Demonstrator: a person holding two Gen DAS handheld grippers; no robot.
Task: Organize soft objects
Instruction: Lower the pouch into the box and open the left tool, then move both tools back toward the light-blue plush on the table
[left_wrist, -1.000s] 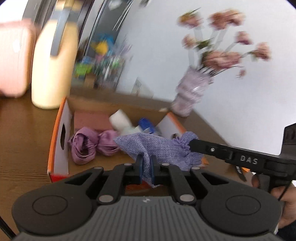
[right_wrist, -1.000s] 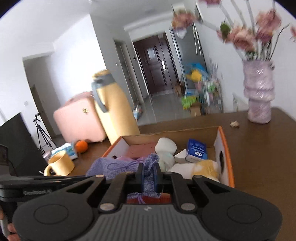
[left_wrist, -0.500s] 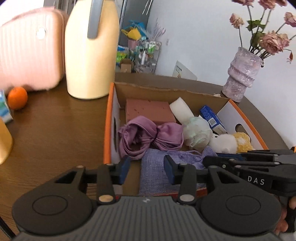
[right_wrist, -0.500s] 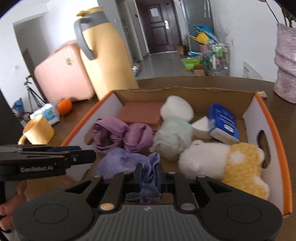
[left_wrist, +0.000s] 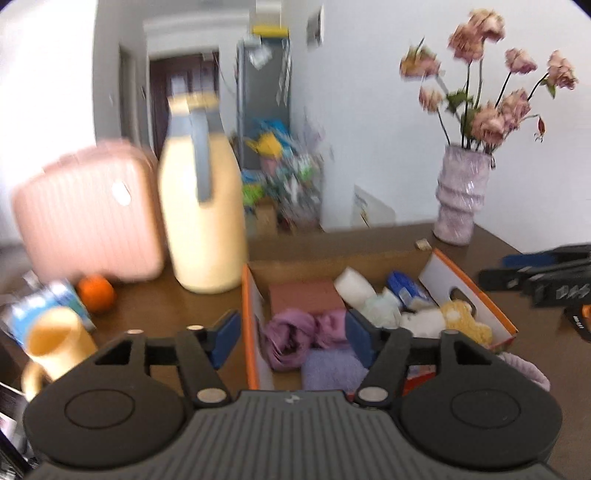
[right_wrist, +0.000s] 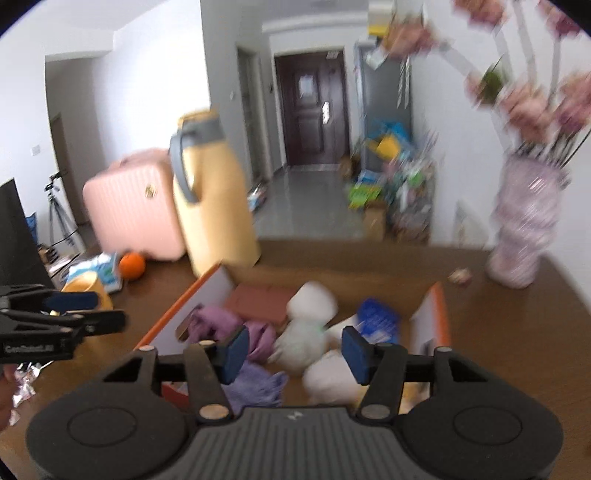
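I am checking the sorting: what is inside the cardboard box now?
The cardboard box holds a lavender cloth, purple fabric, a plush toy and a blue packet; the bottom is covered.

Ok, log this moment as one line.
left gripper open | right gripper open | lavender cloth lying in box | both grippers empty

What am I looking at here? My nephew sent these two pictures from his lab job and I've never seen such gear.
Two hand-held pincers, each with a camera looking along its fingers. One picture is from the left gripper, the other from the right gripper. Both are open and hold nothing. On the wooden table stands a cardboard box holding soft things: a lavender cloth, a purple scarf, a plush toy. Beside it stand a yellow jug and a vase.
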